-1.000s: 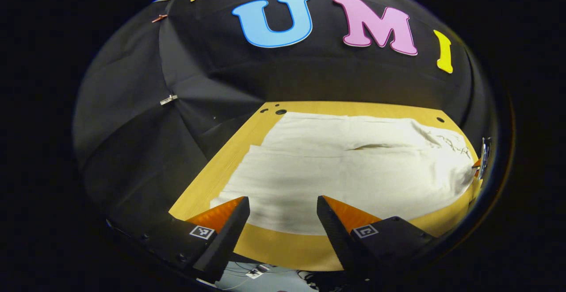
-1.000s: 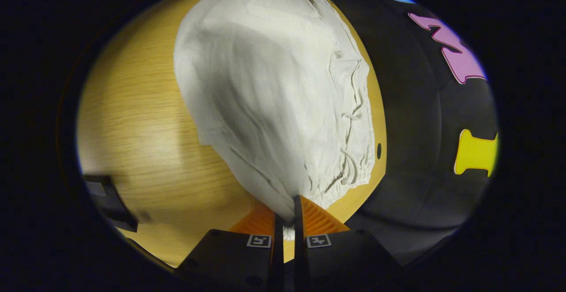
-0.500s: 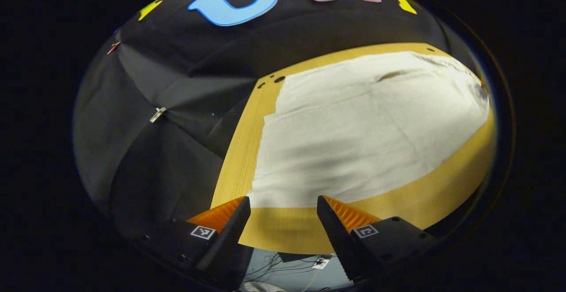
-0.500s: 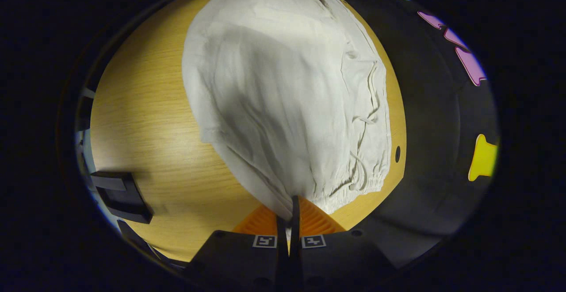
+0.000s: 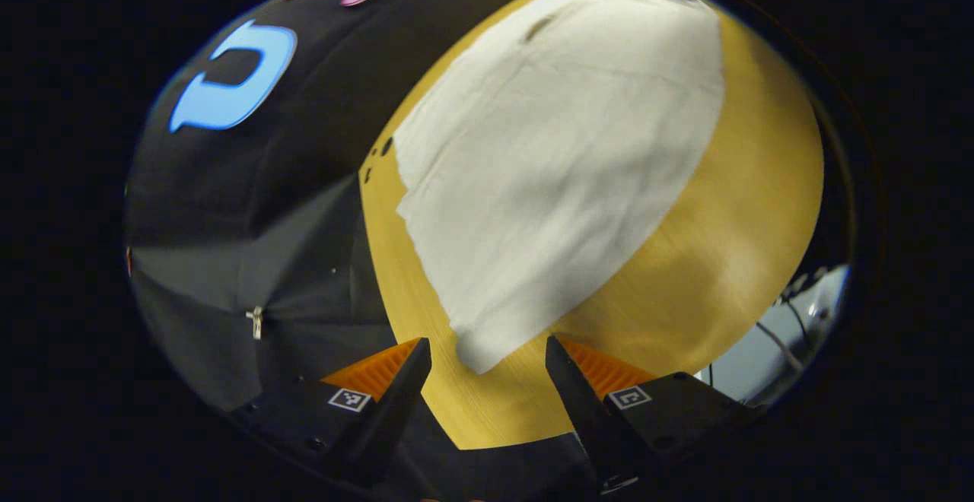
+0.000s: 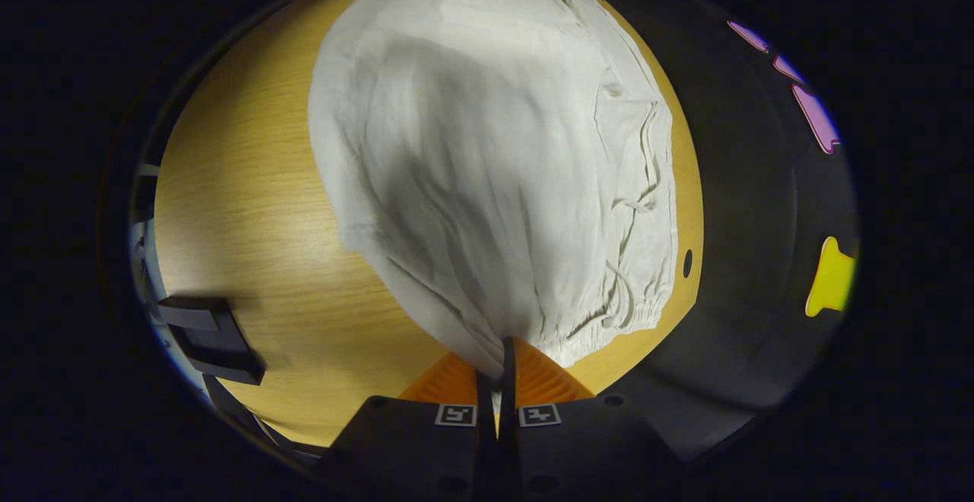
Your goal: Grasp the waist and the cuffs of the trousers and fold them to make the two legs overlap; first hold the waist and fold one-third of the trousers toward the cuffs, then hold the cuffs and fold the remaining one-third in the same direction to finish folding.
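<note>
So far you have only a start — the trousers (image 6: 487, 167) lie spread flat on the bench (image 6: 243, 205), legs side by side, no fold made. Your right hand-held gripper (image 6: 498, 361) is clamped on the waist corner near the bench edge. Your left hand-held gripper (image 5: 487, 357) hangs with fingers apart around the near cuff corner (image 5: 475, 354), not yet gripping. I judge all three folds remain.

Recording booth, lab-like rather than a home. Black cloth wall (image 5: 251, 205) hung in folds, pinned with a small metal clip (image 5: 257, 322). Light wood bench (image 5: 753, 205) with drilled holes near its far edge. Loose cables (image 5: 791, 300) trail over a pale floor beyond the bench's edge.
</note>
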Available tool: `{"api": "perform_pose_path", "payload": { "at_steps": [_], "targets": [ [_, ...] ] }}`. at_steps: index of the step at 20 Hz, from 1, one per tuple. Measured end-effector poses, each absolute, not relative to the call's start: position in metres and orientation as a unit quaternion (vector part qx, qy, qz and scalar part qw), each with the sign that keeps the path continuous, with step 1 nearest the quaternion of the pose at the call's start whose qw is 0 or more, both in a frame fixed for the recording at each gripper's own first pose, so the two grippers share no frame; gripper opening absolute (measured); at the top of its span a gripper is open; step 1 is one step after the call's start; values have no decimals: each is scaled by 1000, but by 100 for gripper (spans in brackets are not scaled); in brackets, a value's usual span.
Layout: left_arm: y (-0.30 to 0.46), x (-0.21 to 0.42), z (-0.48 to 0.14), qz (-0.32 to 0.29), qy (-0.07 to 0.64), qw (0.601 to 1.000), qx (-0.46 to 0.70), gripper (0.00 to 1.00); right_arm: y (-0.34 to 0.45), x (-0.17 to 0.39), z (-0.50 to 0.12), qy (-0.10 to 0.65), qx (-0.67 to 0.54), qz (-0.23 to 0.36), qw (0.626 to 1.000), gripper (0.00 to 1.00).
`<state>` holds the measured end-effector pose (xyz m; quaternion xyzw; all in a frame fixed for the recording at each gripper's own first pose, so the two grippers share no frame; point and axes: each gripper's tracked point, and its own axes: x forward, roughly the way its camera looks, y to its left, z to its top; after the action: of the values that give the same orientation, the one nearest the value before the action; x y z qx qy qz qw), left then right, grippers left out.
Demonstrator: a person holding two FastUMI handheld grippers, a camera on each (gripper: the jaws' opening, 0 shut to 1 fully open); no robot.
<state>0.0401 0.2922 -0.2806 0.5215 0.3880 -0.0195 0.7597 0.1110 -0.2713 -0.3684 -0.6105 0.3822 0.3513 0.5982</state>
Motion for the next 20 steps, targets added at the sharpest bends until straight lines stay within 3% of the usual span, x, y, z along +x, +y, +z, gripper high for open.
{"api": "perform_pose_path", "payload": {
  "at_steps": [4,7,9,12,14,15,16,17,18,20],
  "targets": [
    [297,64,-284,-91,372,710,591,92,-271,111,-368,380,-618,349,593,5],
    [295,74,-286,-154,394,669,611,82,-271,111,-369,382,-618,348,592,5],
    [298,87,-287,-172,420,663,596,70,-271,111,-368,382,-621,347,590,5],
    [300,109,-286,-171,444,665,576,66,-271,111,-368,382,-624,345,588,5],
    [295,115,-290,-174,443,661,580,53,-271,111,-367,380,-628,343,586,5],
    [291,119,-290,-174,437,658,588,35,-271,111,-368,379,-631,342,585,5],
    [292,119,-291,-173,434,657,592,32,-271,111,-368,377,-633,343,584,5],
    [293,120,-292,-164,428,660,596,16,-271,111,-368,376,-633,343,583,5],
    [295,120,-291,-152,424,663,598,10,-271,111,-367,377,-633,342,583,5],
    [295,119,-290,-126,417,677,593,8,-271,111,-367,378,-629,343,586,5]
  ]
}}
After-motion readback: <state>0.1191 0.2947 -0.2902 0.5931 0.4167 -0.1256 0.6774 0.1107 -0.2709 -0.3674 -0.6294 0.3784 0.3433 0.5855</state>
